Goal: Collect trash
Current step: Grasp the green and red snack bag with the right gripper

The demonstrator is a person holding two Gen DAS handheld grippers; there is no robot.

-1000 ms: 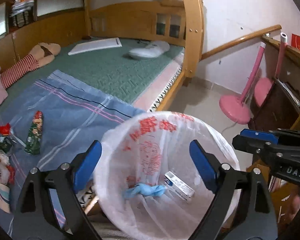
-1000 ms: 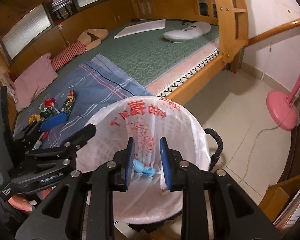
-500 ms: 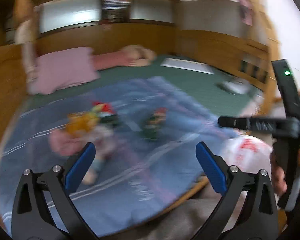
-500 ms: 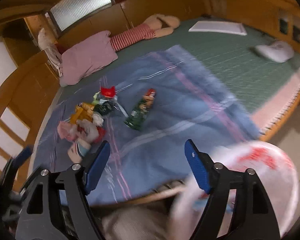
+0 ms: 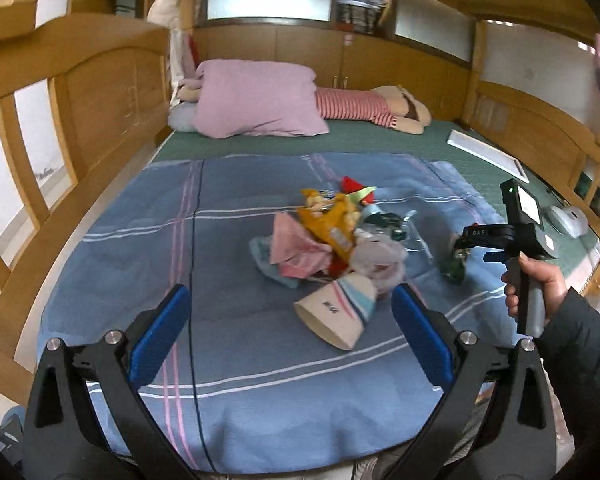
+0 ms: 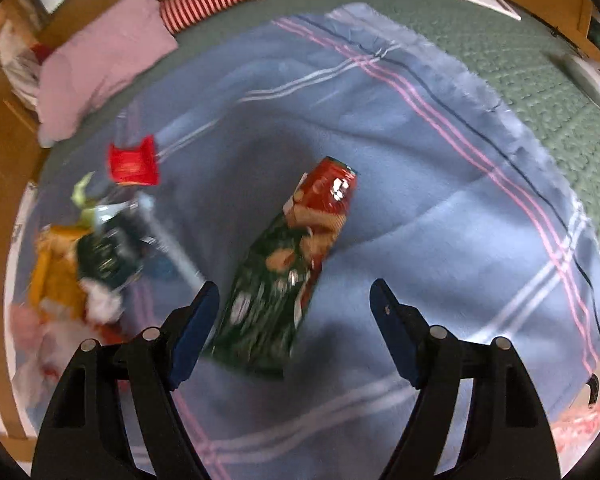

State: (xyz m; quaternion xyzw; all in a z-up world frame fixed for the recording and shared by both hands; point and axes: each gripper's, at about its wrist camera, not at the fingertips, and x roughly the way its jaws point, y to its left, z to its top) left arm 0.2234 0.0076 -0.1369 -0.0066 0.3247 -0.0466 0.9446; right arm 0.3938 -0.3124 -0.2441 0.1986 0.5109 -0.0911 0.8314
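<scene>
A pile of trash (image 5: 332, 236) lies on the blue striped blanket (image 5: 228, 264): a yellow snack bag, pink wrappers, crumpled paper and a paper cup (image 5: 336, 314) on its side. My left gripper (image 5: 288, 328) is open and empty, just short of the cup. My right gripper (image 6: 294, 312) is open and empty, low over a green and red snack bag (image 6: 288, 276) that lies between its jaws. That bag (image 5: 454, 266) lies apart from the pile, to its right. The right gripper shows in the left wrist view (image 5: 466, 246).
A pink pillow (image 5: 256, 98) and a striped plush toy (image 5: 364, 108) lie at the head of the bed. Wooden bed rails (image 5: 72, 92) run along the left. A white board (image 5: 486, 154) lies on the green mattress (image 6: 532, 64). The white trash bag (image 6: 584, 420) shows at the lower right edge.
Both grippers swung from the trash bag to the bed. The right gripper opened and came down close over the green and red bag. The left gripper now faces the pile.
</scene>
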